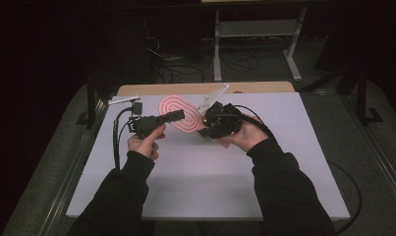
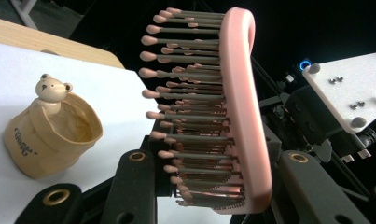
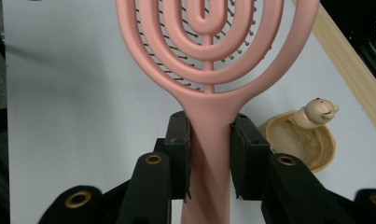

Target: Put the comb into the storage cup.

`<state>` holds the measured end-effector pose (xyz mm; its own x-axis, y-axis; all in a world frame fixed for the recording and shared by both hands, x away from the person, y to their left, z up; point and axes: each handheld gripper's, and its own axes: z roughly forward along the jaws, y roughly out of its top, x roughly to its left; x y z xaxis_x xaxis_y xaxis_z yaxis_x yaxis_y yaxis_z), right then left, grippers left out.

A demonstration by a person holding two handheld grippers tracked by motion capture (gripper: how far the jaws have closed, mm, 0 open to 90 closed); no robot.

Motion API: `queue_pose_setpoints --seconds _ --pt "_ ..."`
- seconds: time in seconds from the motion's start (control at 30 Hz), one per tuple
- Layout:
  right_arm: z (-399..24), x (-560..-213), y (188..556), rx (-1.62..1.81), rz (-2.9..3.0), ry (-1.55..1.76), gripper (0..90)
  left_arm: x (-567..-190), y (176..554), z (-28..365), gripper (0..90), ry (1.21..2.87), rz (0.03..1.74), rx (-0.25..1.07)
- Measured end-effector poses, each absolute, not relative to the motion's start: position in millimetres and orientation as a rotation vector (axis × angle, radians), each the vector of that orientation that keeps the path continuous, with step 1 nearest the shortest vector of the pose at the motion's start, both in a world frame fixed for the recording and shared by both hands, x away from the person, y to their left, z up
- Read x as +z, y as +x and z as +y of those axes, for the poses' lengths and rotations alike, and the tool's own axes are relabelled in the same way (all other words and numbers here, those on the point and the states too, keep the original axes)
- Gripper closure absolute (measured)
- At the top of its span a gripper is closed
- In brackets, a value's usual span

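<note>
White table [image 1: 195,172] fills frame centre. Pink hairbrush [image 1: 178,114] held above it at upper middle, long axis running left-right btwn both hands. Right gripper [image 3: 209,154] clamps handle; left gripper [image 2: 209,177] clamped on head's bristle end. Bear-topped cup [image 2: 50,130] on table, lower left.

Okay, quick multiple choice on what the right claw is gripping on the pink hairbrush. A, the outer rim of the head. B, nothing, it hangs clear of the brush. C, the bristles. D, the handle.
D: in the right gripper view the right claw has its two black pads pressed on either side of the handle of the pink hairbrush, just below the looped head.
</note>
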<state>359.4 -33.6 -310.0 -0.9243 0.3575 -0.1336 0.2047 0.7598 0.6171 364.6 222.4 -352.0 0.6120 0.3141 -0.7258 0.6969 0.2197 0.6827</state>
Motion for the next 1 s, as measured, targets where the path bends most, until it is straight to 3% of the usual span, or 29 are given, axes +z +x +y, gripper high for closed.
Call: queue_pose_setpoints --seconds 0.37,0.47,0.63,1.0 --pt "-35.0 -317.2 363.7 0.913 2.731 0.494 65.6 -344.1 360.1 214.2 61.6 1.460 0.909 -0.226" --pt "-38.3 -318.6 365.5 0.926 2.724 0.529 54.2 -343.2 360.7 215.3 61.6 1.466 0.899 -0.224" --pt "-45.3 -320.0 367.7 0.974 2.710 0.554 47.0 -339.6 361.1 214.9 61.6 1.477 0.895 -0.204" --pt "-65.6 -318.2 374.0 1.126 2.660 0.688 18.3 -335.2 363.4 215.6 61.9 1.487 0.884 -0.196"
